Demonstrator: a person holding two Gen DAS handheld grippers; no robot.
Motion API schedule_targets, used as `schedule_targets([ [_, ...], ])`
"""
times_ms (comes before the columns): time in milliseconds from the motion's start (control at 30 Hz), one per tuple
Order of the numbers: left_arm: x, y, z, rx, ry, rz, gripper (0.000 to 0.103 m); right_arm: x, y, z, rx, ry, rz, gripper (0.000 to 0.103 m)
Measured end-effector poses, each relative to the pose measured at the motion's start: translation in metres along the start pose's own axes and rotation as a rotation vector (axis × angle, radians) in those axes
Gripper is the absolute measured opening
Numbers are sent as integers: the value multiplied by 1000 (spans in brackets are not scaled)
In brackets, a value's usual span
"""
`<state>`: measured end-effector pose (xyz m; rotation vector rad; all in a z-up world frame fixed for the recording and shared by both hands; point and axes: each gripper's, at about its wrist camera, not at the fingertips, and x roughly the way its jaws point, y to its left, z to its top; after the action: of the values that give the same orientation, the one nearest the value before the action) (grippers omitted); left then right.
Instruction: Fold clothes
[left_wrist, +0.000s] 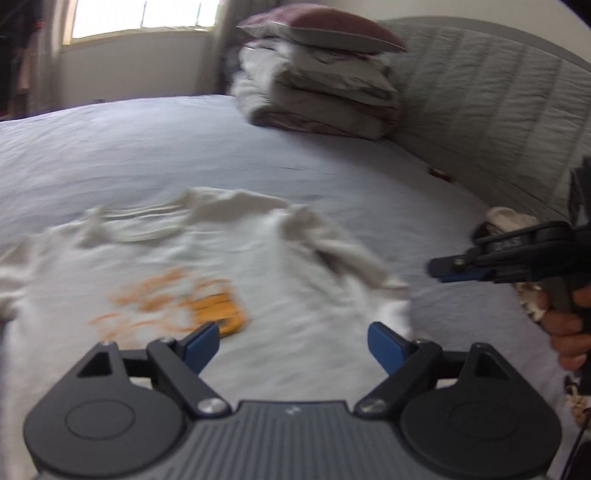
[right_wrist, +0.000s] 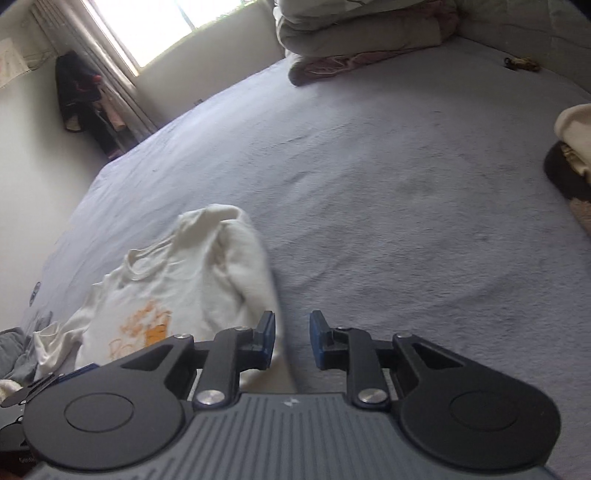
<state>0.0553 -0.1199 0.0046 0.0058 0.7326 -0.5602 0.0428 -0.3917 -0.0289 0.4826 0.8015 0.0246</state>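
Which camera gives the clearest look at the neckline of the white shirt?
The right wrist view: the white shirt lies sharp there, with its ribbed neckline plainly visible. The left wrist view shows more of the shirt, front up, but blurred, so the neckline is only a smear.

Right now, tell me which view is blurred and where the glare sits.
Left wrist view: motion blur smears the shirt and its orange print, and the pillows look soft. Right wrist view: sharper, the shirt reads cleanly. Both views: the window is blown out white, and fisheye bends the bed edges.
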Motion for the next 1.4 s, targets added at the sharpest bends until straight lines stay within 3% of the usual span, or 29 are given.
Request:
schedule_targets([
  [400,71,-85,16,191,134,-41,70,-8,-14,4,68,7,-4,23],
  [500,87,-96,20,183,145,-6,60,-11,-17,6,86,2,-3,23],
  [600,97,-97,21,143,139,37,36,-11,-18,5,82,7,-14,23],
  [667,96,-89,21,84,121,32,9,-10,-17,5,81,15,-12,23],
  [700,94,-83,20,46,111,29,5,-9,-16,5,79,19,-9,23],
  [967,64,-33,5,-200,17,87,5,4,1,-3,4,73,-8,23],
  [1133,62,-13,-3,-255,42,126,5,21,13,-14,-63,159,-9,23],
  [1333,68,-11,-4,-268,50,120,5,40,29,-31,-175,257,-29,24],
  [1400,68,-10,-5,-272,49,113,5,41,36,-34,-231,263,-44,8],
])
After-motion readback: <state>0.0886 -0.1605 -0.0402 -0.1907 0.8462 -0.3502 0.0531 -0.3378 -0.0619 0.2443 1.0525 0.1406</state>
